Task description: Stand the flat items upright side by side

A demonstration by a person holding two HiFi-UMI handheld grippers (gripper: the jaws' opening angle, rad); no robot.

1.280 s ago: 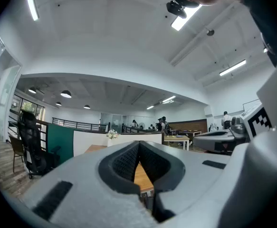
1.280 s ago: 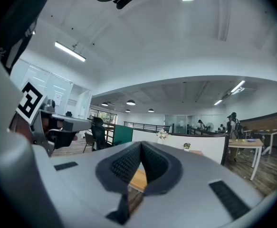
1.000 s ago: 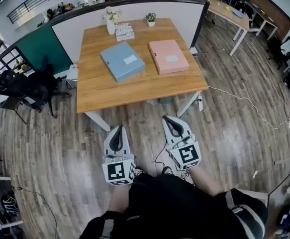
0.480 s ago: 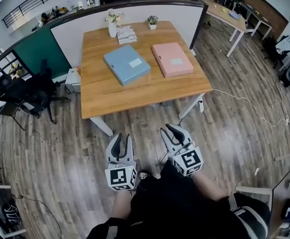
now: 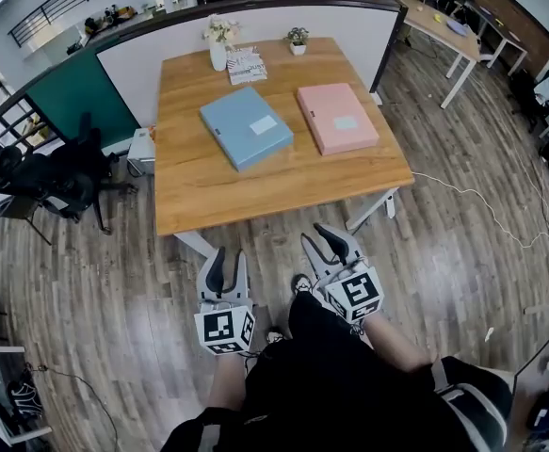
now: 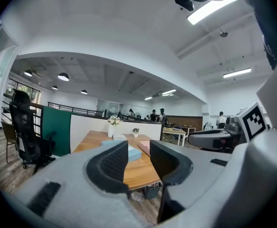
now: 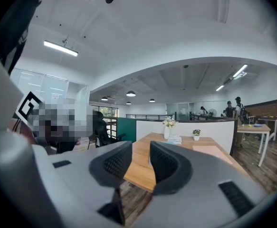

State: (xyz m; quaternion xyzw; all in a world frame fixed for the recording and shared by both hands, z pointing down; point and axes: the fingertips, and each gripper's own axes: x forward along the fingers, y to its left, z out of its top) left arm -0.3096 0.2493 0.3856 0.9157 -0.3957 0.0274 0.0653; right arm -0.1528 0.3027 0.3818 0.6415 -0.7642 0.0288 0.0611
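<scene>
Short of the table (image 5: 255,182), the left gripper (image 5: 227,257) and right gripper (image 5: 323,243) are held empty, jaws just parted; the blue box (image 5: 246,125) and pink box (image 5: 338,118) are laid flat on it.

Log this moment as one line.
left tool: just opening, empty | right tool: just opening, empty | blue box, pink box: flat on table

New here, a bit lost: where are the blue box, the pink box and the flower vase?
blue box (image 5: 245,128), head view, middle of its lid.
pink box (image 5: 337,117), head view, middle of its lid.
flower vase (image 5: 218,57), head view, its white body.
</scene>
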